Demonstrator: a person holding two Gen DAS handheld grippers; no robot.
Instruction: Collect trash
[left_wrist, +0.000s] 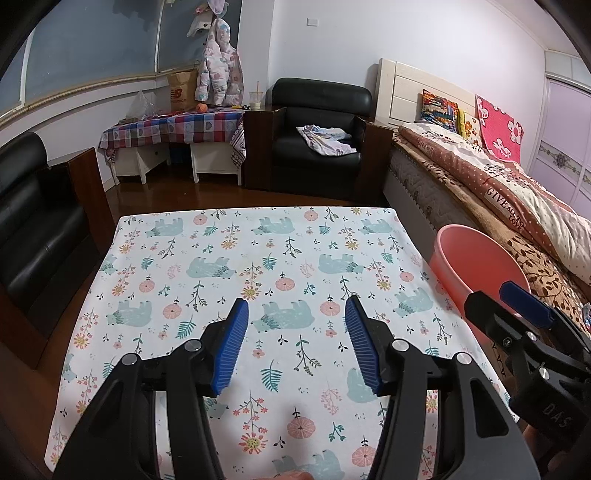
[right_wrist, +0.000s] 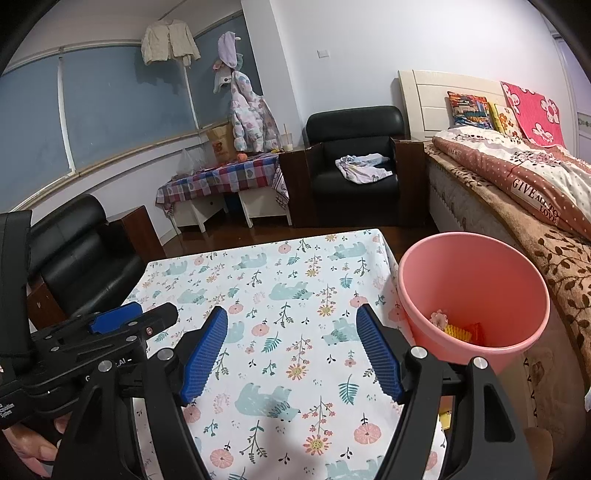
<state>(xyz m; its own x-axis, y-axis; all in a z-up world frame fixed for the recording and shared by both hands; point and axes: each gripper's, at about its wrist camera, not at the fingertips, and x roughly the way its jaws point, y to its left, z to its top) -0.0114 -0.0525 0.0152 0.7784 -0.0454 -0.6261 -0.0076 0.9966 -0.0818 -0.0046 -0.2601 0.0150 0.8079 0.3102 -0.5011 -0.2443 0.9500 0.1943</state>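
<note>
Beside the bucket (right_wrist: 472, 291), on its left, our left gripper (left_wrist: 295, 339) and right gripper (right_wrist: 291, 349) hover over the bare worktop (left_wrist: 258, 258), fingers apart, empty. Trash (right_wrist: 456, 328) lies inside the bucket: light, crumpled scraps, best pinched mid-body. Right of the bucket the bed (right_wrist: 535, 206) crowds close.

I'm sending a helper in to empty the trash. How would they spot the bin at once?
Find the table with the bear-and-flower cloth in the middle of the room. In the gap between its right edge and the bed stands a round pink plastic bucket, open-topped. It is the only plain pink thing there, with a few scraps lying at its bottom.
</note>
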